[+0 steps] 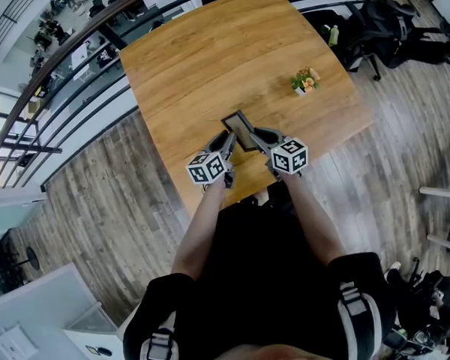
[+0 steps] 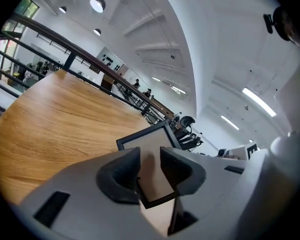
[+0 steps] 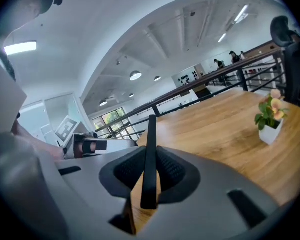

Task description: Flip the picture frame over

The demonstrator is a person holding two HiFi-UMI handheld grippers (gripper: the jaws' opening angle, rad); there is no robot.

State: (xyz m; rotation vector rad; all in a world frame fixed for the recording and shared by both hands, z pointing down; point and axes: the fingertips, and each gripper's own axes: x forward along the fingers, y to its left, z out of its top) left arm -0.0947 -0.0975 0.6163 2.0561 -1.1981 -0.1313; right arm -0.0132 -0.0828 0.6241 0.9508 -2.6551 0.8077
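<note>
The picture frame point(image 1: 240, 130), black-rimmed with a beige panel, is lifted off the wooden table point(image 1: 210, 58) near its front edge, between both grippers. My right gripper point(image 1: 261, 139) is shut on the frame's rim; in the right gripper view the frame point(image 3: 150, 149) stands edge-on between the pads of that gripper point(image 3: 149, 176). My left gripper point(image 1: 226, 142) is at the frame's left side. In the left gripper view its jaws point(image 2: 150, 171) stand apart and the frame's beige face point(image 2: 152, 149) shows through the gap, with neither pad pressing on it.
A small potted plant point(image 1: 305, 81) stands on the table to the right, also in the right gripper view point(image 3: 269, 116). A railing point(image 1: 75, 43) runs behind the table. Chairs and bags point(image 1: 390, 28) sit on the floor at the far right.
</note>
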